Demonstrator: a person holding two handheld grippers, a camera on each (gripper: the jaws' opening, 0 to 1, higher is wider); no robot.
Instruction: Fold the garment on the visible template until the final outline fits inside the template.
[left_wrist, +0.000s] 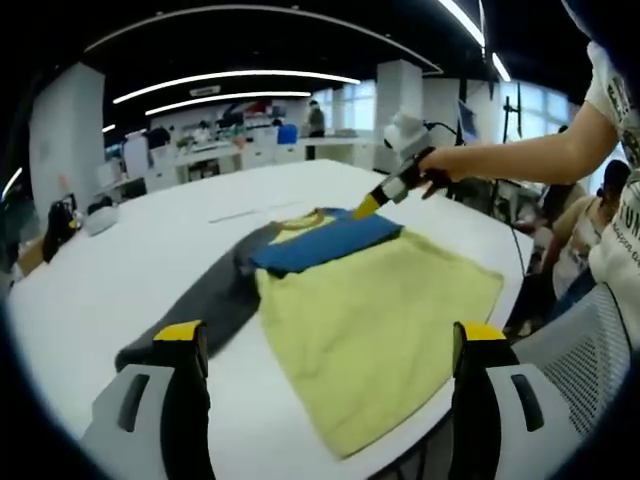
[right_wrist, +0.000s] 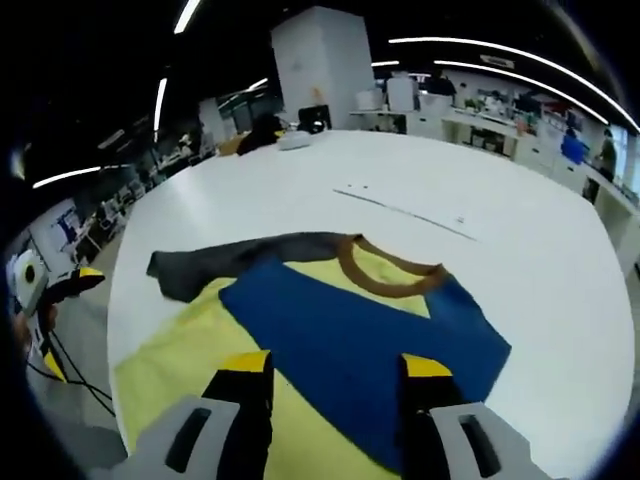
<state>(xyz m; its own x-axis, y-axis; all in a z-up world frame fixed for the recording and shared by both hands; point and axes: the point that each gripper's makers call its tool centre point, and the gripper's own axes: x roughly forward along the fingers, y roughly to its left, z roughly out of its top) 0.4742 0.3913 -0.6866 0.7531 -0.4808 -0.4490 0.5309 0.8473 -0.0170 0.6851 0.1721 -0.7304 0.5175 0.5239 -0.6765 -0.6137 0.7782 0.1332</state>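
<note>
Shirt (left_wrist: 370, 320) lies half-folded on tabletop (left_wrist: 150, 250). Both hand-held grippers released: left (left_wrist: 330, 345), right (right_wrist: 335, 368). Risk: grey sleeve (left_wrist: 200, 305) slips off the near edge when pulled.

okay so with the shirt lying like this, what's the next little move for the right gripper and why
Probably lower the right gripper onto the blue shoulder panel just ahead and close on its edge. Its jaws stand open and empty above the garment, and the grey sleeve lies spread out sideways, so folding has barely begun.
</note>
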